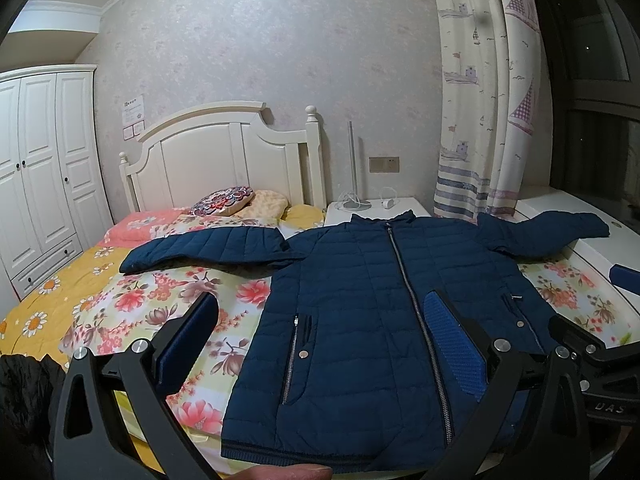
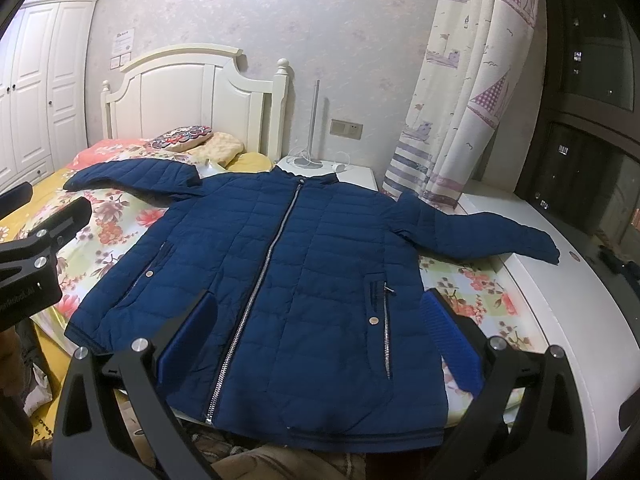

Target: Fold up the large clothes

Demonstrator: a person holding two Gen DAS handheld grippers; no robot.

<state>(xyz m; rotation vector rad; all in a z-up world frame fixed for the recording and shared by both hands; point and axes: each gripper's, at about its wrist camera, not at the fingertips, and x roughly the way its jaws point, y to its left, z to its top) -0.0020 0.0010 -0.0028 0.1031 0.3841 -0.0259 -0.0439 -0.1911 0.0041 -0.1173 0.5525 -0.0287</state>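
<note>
A navy quilted jacket [image 1: 360,308] lies flat, front up and zipped, on the flowered bedspread [image 1: 192,304], hem toward me. Both sleeves are spread out: the left one [image 1: 204,248] over the bed, the right one [image 1: 544,232] onto the white ledge. My left gripper [image 1: 320,308] is open and empty above the jacket's lower left front. In the right wrist view the same jacket [image 2: 312,280] fills the middle. My right gripper [image 2: 320,312] is open and empty above its lower right front. The left gripper's body [image 2: 36,248] shows at the left edge.
A white headboard [image 1: 224,152] and pillows [image 1: 224,200] are at the bed's far end. A white nightstand [image 1: 376,208] with a lamp stands behind the collar. A curtain [image 1: 480,120] hangs at the right, a white ledge [image 2: 560,300] beside the bed, a wardrobe [image 1: 36,168] at the left.
</note>
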